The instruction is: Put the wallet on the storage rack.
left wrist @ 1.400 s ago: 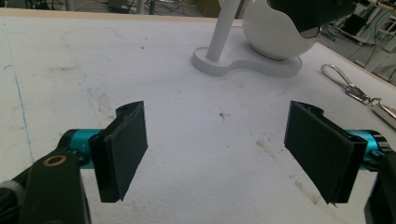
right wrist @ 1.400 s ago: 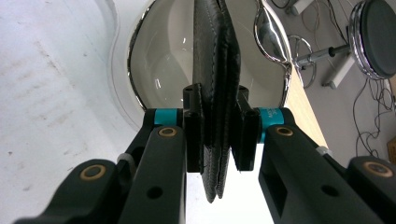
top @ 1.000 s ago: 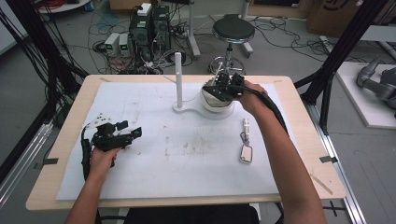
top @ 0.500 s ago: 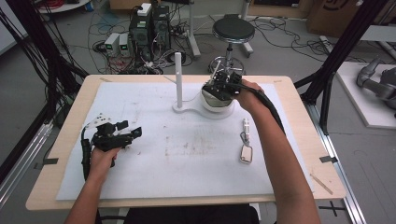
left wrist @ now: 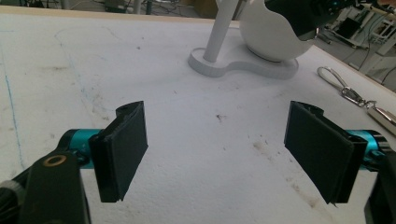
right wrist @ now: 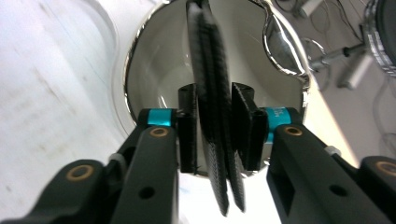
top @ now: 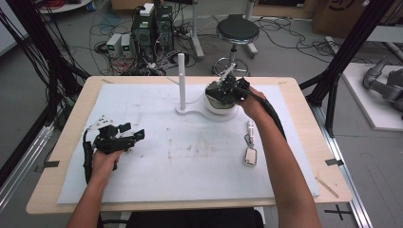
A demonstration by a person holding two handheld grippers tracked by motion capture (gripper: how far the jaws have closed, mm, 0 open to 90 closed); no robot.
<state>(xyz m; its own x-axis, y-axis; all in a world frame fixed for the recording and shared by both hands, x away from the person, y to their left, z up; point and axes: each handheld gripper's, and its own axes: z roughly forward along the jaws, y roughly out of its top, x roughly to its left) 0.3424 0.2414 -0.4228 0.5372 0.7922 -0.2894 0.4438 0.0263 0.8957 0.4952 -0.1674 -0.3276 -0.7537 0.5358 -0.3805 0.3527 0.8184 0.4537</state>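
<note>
My right gripper (right wrist: 215, 130) points down into a white bowl (right wrist: 154, 79) with a shiny rim. A thin black woven-textured piece (right wrist: 210, 56) stands on edge between its jaws and looks blurred. The jaws have just been opening and stand a little apart, no longer clamping it. In the high view that gripper (top: 224, 90) hovers over the bowl (top: 219, 108) at the back middle of the table. The left gripper (top: 129, 135) rests low at the left with its jaws wide open; nothing lies between its pads (left wrist: 123, 149).
The bowl shares a white base with an upright white post (top: 181, 78). A key ring with a fob (top: 250, 145) lies right of centre on the white sheet (top: 190, 161). The right forearm (top: 280, 171) crosses the table's right half.
</note>
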